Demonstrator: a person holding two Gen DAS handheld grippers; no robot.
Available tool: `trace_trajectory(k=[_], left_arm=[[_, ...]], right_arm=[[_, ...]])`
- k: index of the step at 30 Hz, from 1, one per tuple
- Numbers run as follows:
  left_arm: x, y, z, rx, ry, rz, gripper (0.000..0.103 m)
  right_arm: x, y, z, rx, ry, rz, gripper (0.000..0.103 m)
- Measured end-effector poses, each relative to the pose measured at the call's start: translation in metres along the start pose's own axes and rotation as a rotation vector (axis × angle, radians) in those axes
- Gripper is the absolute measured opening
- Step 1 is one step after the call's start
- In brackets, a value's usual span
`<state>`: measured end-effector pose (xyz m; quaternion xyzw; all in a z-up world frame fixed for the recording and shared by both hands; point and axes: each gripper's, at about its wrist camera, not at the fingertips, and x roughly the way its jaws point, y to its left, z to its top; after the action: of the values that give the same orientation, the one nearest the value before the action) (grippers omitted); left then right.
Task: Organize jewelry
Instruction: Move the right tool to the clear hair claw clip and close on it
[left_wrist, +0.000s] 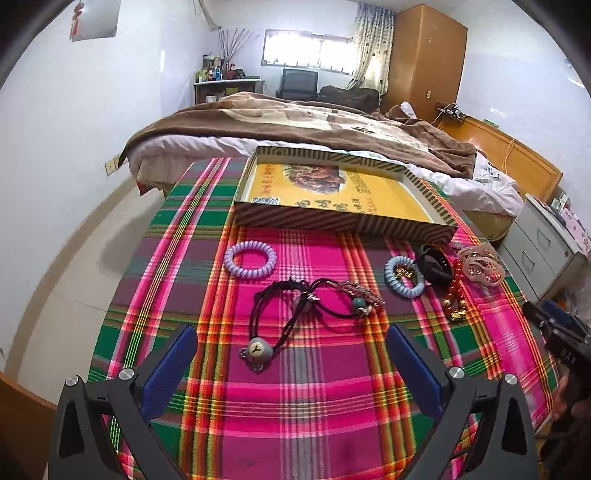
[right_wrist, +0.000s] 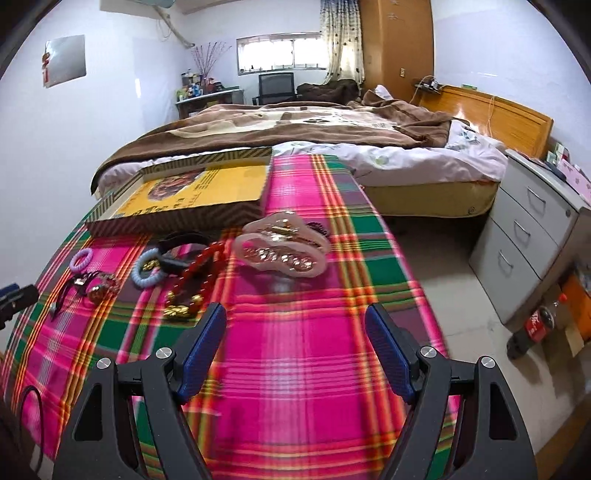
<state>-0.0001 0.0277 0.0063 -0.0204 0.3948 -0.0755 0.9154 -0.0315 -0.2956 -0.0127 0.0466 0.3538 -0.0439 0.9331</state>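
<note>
Jewelry lies on a plaid cloth (left_wrist: 314, 398) before a shallow striped box with a yellow floor (left_wrist: 332, 192), also in the right wrist view (right_wrist: 192, 192). A lilac coil tie (left_wrist: 250, 259), black cord bracelets with beads (left_wrist: 295, 314), a blue coil tie (left_wrist: 404, 281), a black band (left_wrist: 436, 268), a red bead bracelet (left_wrist: 456, 295) and a pink clear hair claw (left_wrist: 480, 269) lie in a row. My left gripper (left_wrist: 291, 339) is open, just short of the black cords. My right gripper (right_wrist: 295, 321) is open, short of the hair claw (right_wrist: 284, 251) and beside the red beads (right_wrist: 199, 273).
A bed with a brown blanket (left_wrist: 314, 122) stands right behind the table. A grey drawer unit (right_wrist: 524, 236) and a cola bottle (right_wrist: 535, 325) are on the floor at the right. The table edges drop off left (left_wrist: 122, 280) and right (right_wrist: 406, 258).
</note>
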Motion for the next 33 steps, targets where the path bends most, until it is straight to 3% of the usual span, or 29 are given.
trace_trajectory(k=[8, 15, 20, 29, 33], left_arm=[[0.012, 0.012, 0.002, -0.030, 0.053, 0.009, 0.103], [0.020, 0.011, 0.007, -0.042, 0.077, -0.013, 0.103], [0.024, 0.008, 0.010, -0.032, 0.081, -0.023, 0.103], [0.035, 0.010, 0.010, -0.043, 0.114, -0.010, 0.103], [0.039, 0.012, 0.009, -0.050, 0.118, -0.008, 0.103]], right_arm=[[0.018, -0.007, 0.035, -0.116, -0.025, 0.093, 0.077], [0.049, -0.002, 0.054, -0.219, 0.011, 0.208, 0.078], [0.068, 0.000, 0.060, -0.262, 0.041, 0.200, 0.077], [0.090, -0.002, 0.061, -0.271, 0.100, 0.261, 0.077], [0.088, 0.003, 0.059, -0.300, 0.078, 0.226, 0.054]])
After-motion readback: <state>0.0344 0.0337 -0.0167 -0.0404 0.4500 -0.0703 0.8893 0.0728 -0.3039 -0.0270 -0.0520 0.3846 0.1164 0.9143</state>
